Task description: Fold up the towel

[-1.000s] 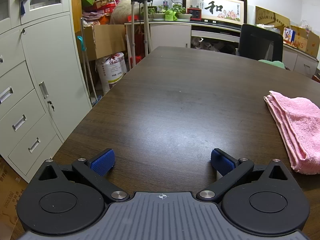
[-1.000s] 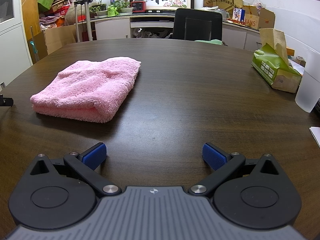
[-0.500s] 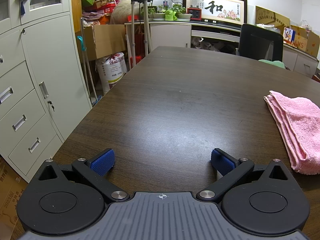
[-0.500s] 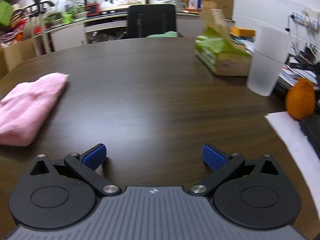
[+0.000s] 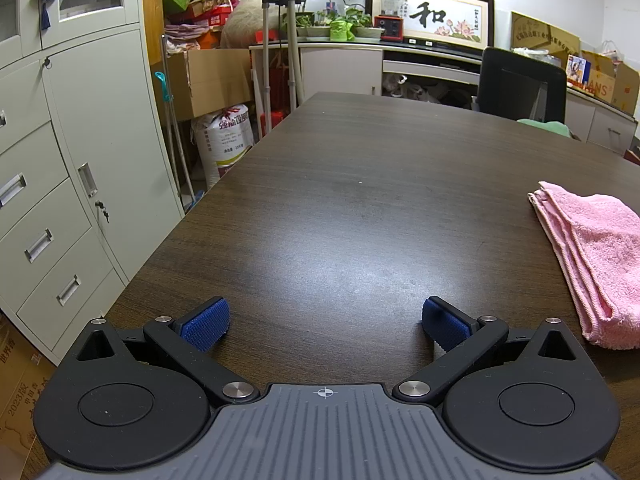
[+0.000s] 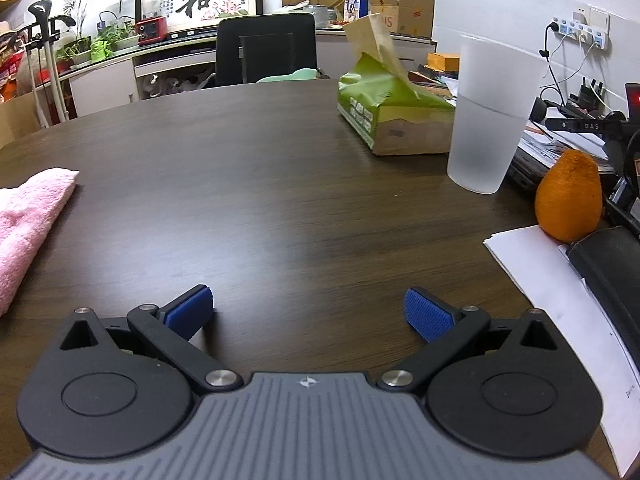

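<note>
A pink towel (image 5: 592, 256) lies folded in several layers on the dark wooden table (image 5: 340, 200). In the left wrist view it is at the right edge; in the right wrist view the towel (image 6: 24, 216) is at the left edge. My left gripper (image 5: 326, 326) is open and empty, low over the table, left of the towel. My right gripper (image 6: 308, 314) is open and empty, low over the table, right of the towel.
To the right stand a green tissue pack (image 6: 392, 116), a frosted plastic cup (image 6: 488, 116), an orange (image 6: 570, 198), papers (image 6: 560, 280) and a black item (image 6: 612, 264). A black chair (image 6: 266, 48) is at the far side. Grey cabinets (image 5: 60, 180) stand left of the table.
My right gripper has swung to the right, so the towel slid from the middle of its view to the left edge and the cup and orange came in. The left gripper stayed still.
</note>
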